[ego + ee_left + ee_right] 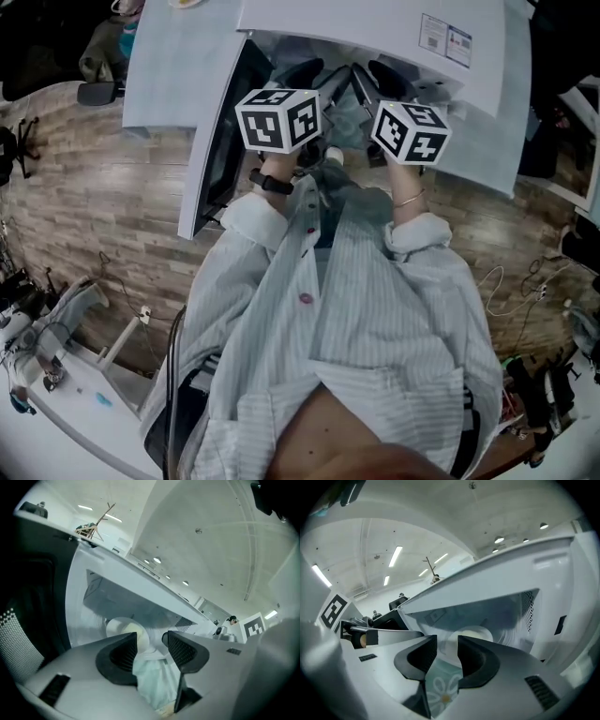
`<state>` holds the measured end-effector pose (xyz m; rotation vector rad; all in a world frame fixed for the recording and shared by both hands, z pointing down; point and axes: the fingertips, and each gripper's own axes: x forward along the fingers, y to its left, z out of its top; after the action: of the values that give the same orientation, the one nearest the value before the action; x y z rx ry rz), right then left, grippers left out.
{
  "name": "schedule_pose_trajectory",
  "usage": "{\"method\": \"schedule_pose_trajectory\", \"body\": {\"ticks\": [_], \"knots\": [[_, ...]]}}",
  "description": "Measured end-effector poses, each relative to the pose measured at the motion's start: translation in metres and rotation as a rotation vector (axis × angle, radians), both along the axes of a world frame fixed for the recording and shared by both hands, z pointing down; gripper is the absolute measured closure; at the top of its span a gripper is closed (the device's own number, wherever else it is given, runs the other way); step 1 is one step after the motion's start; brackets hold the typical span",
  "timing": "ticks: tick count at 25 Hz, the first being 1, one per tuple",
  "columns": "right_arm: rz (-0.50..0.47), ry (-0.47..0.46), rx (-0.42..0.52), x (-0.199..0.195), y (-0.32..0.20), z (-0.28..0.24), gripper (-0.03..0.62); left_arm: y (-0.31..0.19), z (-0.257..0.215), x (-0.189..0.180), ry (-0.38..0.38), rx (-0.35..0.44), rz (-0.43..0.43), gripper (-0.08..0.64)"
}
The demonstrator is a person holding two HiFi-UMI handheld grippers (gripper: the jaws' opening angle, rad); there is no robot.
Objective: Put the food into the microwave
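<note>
**Plate of food sits inside the open microwave, both claws empty at its mouth**

The white microwave (375, 28) stands with its door (217, 150) swung wide to the person's left. The left claw (151, 639) is spread broadly and the right claw (446, 641) stands more narrowly apart; neither pinches anything. The likely trouble from here is the door. A claw pushing it shut too hard could jolt the oven and slide the plate off centre, and a claw tip dipping back into the cavity could knock the plate's rim. The plate of food (123, 629) lies deep in the cavity, well beyond both claws. It is a round, pale plate with a soft yellowish mound on it, too blurred to name the food.
</note>
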<state>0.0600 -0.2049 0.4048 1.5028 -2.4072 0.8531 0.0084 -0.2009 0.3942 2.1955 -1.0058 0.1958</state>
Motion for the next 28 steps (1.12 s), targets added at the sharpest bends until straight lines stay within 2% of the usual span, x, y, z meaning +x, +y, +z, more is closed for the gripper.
{"method": "schedule_pose_trajectory", "body": {"ticks": [3,12,21,28], "knots": [[-0.017,0.003,0.03,-0.002,0.006,-0.013,0.471,0.007,-0.015,0.001,0.0,0.039,0.007,0.373],[-0.067,-0.043,0.11,-0.004,0.019,-0.057,0.529,0.017,-0.057,0.001,0.031,0.143,0.019,0.445],[-0.103,-0.071,0.164,-0.005,0.036,-0.087,0.548,0.034,-0.08,0.012,0.066,0.197,0.075,0.52],[-0.102,-0.089,0.208,-0.002,0.044,-0.108,0.554,0.045,-0.098,0.016,0.089,0.238,0.107,0.551]]}}
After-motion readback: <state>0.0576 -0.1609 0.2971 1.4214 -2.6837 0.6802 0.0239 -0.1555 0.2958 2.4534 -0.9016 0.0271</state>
